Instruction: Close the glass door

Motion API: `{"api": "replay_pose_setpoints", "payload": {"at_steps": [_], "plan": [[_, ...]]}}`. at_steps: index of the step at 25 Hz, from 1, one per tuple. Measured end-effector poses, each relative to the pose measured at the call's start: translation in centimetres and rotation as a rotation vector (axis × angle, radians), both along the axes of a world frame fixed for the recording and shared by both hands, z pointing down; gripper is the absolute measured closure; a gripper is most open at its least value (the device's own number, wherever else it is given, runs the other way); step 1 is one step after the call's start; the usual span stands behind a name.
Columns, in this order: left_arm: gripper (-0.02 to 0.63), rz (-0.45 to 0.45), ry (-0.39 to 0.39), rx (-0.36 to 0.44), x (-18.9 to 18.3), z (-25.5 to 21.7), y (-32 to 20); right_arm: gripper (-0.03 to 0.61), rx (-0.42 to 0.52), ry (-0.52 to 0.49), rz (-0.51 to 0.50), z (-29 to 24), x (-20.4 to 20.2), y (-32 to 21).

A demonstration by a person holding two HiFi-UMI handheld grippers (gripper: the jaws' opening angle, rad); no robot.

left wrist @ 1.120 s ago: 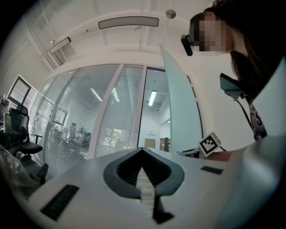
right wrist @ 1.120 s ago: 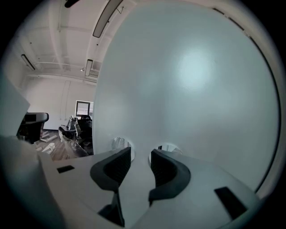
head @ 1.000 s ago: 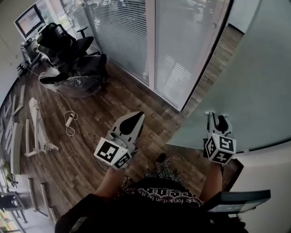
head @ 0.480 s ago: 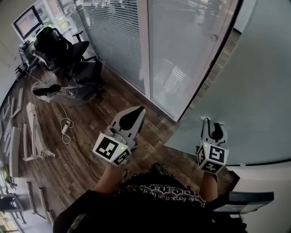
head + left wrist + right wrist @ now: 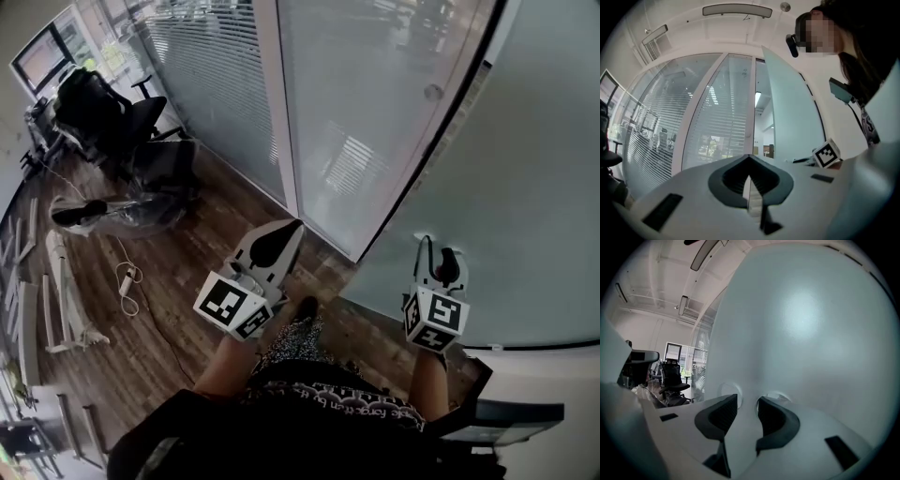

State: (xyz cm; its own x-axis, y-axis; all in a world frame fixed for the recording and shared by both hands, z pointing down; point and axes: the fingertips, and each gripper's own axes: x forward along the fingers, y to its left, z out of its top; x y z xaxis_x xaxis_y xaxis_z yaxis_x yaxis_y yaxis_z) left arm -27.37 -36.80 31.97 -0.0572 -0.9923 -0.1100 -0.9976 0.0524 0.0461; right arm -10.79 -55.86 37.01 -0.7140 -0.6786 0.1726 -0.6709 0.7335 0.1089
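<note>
The frosted glass door (image 5: 525,187) fills the right of the head view and nearly all of the right gripper view (image 5: 811,324). My right gripper (image 5: 438,251) points at its face low down, jaws apart, tips seemingly against the glass, nothing between them (image 5: 746,401). Faint round reflections sit just behind its fingertips. My left gripper (image 5: 281,234) hovers over the wood floor left of the door, shut and empty (image 5: 749,157). In the left gripper view the door (image 5: 787,122) stands edge-on beside the white frame post (image 5: 750,103).
A fixed glass panel (image 5: 366,112) with a round fitting (image 5: 432,92) and a blind-covered wall (image 5: 216,84) run ahead. Office chairs (image 5: 103,117) and plastic-wrapped things stand far left. A cable with a plug strip (image 5: 127,278) and boards (image 5: 66,281) lie on the floor. White wall (image 5: 553,375) is at right.
Both grippers and the person have moved forward toward the glass wall. The door has swung with the right gripper, and the floor gap between door and fixed panel has narrowed to a dark line.
</note>
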Motion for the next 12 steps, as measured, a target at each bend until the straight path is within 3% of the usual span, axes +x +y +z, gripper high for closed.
{"api": "replay_pose_setpoints", "payload": {"at_steps": [12], "plan": [[0.612, 0.191, 0.0, 0.032, -4.7, -1.8, -11.2, 0.44, -0.008, -0.008, 0.135, -0.4, -2.9, -7.9]]}}
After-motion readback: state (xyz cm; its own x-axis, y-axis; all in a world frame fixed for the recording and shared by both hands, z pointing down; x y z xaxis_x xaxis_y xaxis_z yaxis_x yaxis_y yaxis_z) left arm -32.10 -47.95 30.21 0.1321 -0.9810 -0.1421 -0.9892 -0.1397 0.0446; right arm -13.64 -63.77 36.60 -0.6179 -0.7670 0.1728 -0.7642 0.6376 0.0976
